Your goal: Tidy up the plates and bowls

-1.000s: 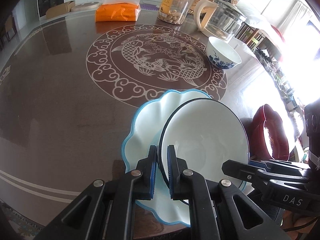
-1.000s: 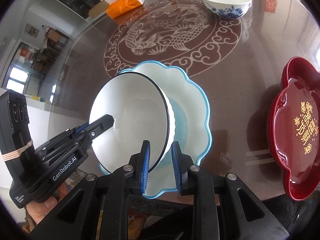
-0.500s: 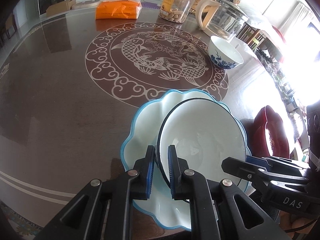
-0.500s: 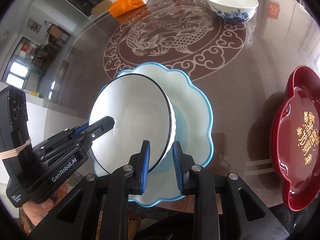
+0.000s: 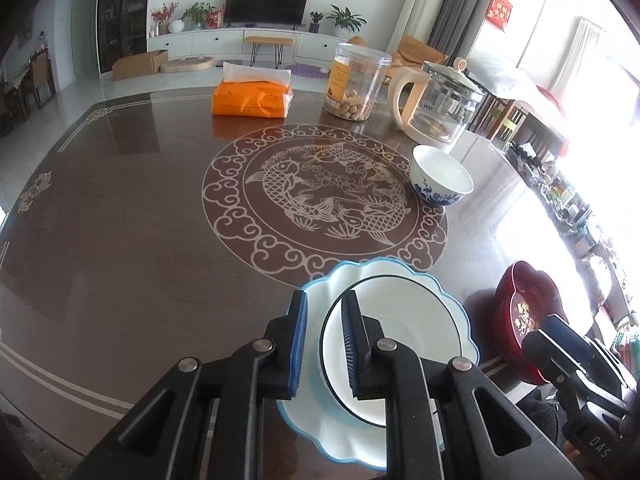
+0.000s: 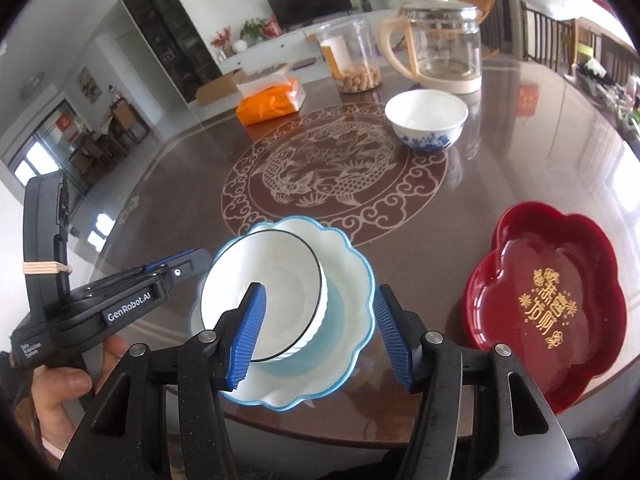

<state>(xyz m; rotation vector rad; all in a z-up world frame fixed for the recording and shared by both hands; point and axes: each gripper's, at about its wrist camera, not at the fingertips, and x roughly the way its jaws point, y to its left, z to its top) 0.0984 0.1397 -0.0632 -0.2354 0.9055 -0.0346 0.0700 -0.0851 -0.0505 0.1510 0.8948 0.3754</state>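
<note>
A bright living room with a dark television and pale cabinets along the far wall lies behind a round brown tabletop [image 5: 132, 248], glossy and inlaid at its centre with a pale medallion of fish and scrolling clouds.

Largest of the dishes is the scalloped blue-rimmed plate [image 6: 352, 276], lying flat at the near edge of the tabletop. Inside it sits the white bowl [image 6: 276, 280] with a thin dark rim, upright and resting on the plate's floor. To the right, well apart from the plate, lies the red lobed dish [image 6: 560, 264] with gold characters on its floor. Beyond the medallion stands a glass kettle [image 6: 440, 44] with a cream handle, a clear jar [image 5: 358, 80] of nuts beside it, and an orange tissue pack [image 5: 250, 98] further left. The small blue-and-white bowl [image 6: 426, 122] stands just in front of the kettle.

The right tool [image 6: 316, 338] hangs above the plate's near edge; its jaws have just been opening and now stand wide, touching nothing. The left tool [image 5: 323, 336], held by a hand [image 6: 60, 384], has also just been opening; its jaws are narrowly parted, with the bowl's left rim seen in the gap below them but not pinched.
</note>
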